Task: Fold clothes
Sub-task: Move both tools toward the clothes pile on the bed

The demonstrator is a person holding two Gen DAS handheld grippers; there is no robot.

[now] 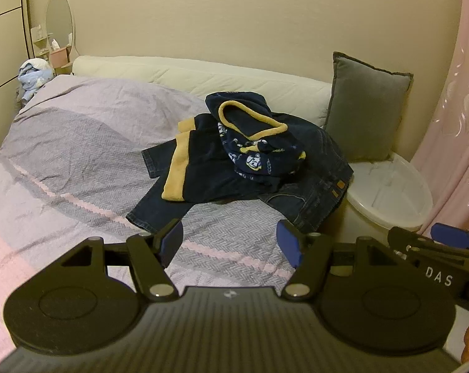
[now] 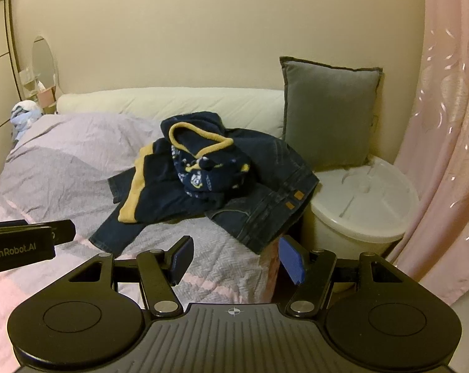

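Place: I'm working in a home bedroom.
Bed: a bed under a lilac striped cover fills the near and left scene.
Headboard: a cream padded headboard lines the far wall.
Right side: a grey cushion and pink curtain.
Far left: an oval mirror, possibly over a vanity shelf.

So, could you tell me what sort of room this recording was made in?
Most likely a bedroom: a bed with a cream headboard, a grey cushion against the wall, and an oval mirror over a small vanity in the corner.
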